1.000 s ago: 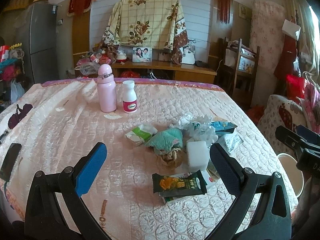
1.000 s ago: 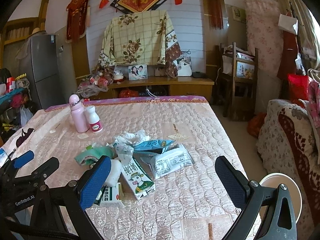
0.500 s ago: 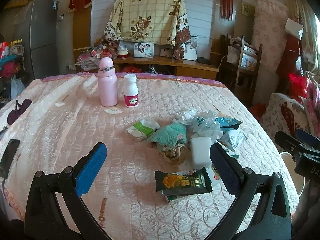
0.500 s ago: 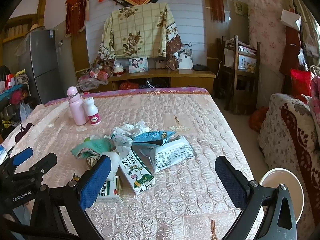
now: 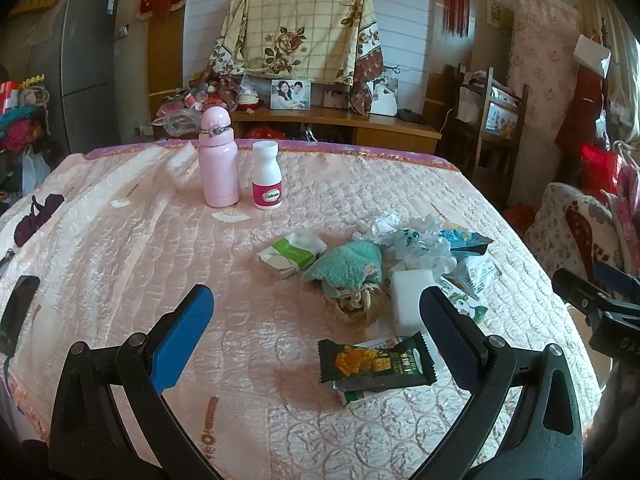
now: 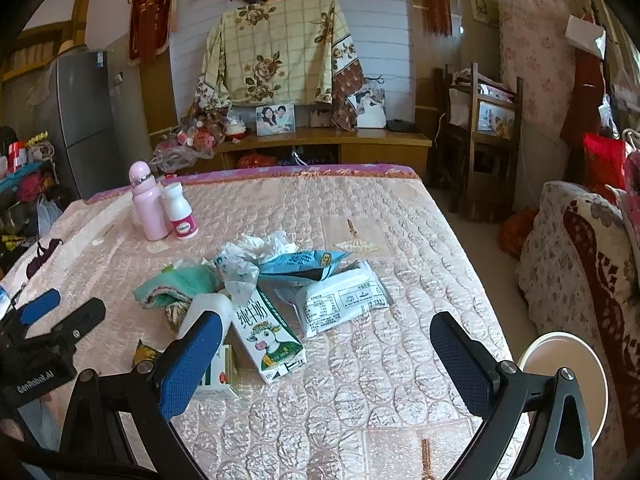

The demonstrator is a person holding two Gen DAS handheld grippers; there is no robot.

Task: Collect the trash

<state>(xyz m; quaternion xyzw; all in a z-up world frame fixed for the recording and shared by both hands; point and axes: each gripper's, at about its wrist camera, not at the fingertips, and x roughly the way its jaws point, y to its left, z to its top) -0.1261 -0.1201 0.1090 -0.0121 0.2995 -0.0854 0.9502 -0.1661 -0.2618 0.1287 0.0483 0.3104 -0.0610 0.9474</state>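
Observation:
A pile of trash lies on the pink quilted table. It holds a dark snack wrapper, a milk carton, a white packet, a blue wrapper, crumpled tissue, a green-white packet and a teal cloth. My left gripper is open and empty, hovering just short of the snack wrapper. My right gripper is open and empty near the milk carton. A white bin stands on the floor at the table's right.
A pink bottle and a white pill bottle stand at the back of the table. A black phone lies at the left edge. A patterned sofa is on the right, a wooden cabinet behind.
Both grippers have tilted down and edged forward a little toward the trash pile. Both stay open and empty. Nothing on the table has moved.

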